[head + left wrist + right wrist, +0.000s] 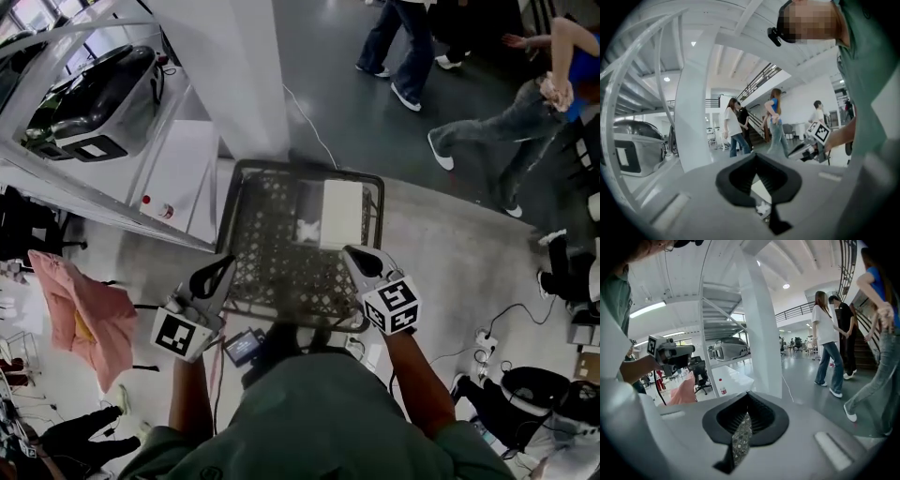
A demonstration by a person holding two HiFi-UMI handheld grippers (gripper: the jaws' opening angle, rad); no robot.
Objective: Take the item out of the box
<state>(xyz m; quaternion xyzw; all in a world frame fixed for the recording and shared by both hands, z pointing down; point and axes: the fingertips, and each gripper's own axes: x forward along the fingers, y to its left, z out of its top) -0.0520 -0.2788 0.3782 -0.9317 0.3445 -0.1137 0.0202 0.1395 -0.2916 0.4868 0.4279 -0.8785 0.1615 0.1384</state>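
A black mesh basket (pixel 246 246) stands on the floor in front of me in the head view. Inside it, at the far right, is a white box (pixel 340 214), with a small crumpled white item (pixel 307 230) just left of it. My left gripper (pixel 228 262) hovers over the basket's near left rim, jaws together and empty. My right gripper (pixel 349 251) hangs over the near right part, just short of the white box, also shut and empty. In its own view the left gripper (pixel 757 157) points level across the hall. The right gripper (pixel 747 394) shows mesh through its slit.
A white pillar (pixel 244 66) rises just behind the basket. A white platform with a small red-capped bottle (pixel 157 208) lies to the left, and pink cloth (pixel 80 309) lies on the floor beyond it. People (pixel 506 122) walk at the upper right. Cables and a power strip (pixel 483 337) lie at the right.
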